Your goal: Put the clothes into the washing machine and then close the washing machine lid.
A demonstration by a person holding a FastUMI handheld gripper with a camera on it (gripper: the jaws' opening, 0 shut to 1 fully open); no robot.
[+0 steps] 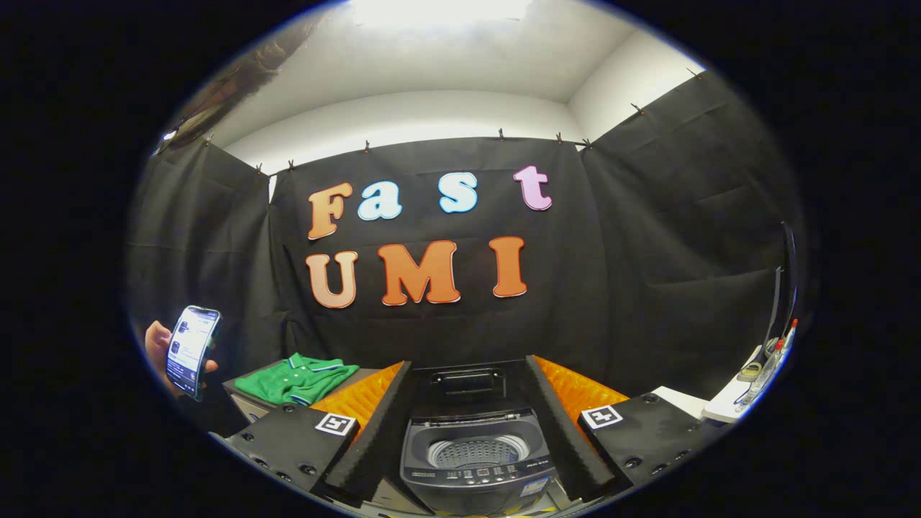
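A black cloth wall [647, 237] hangs on clips around the booth, with a white wall and ceiling above it. A small dark washing machine [476, 460] stands against the back cloth, its lid [466, 385] raised upright behind the open tub, whose pale perforated drum [475, 452] shows empty. Its front edge carries a row of buttons with small labels too fine to read. The gripper [475, 432] has its fingers [374, 424] spread wide apart, released, holding nothing; the machine sits between them and just ahead. Each finger base bears a square black-and-white marker [336, 423]. A folded green shirt [296, 379] with striped collar trim lies on a low stand [248, 403] left of the machine, beyond the left finger. Further left a hand [160, 352] holds up a phone [191, 350]. At the right, a white shelf corner [727, 406] carries small items
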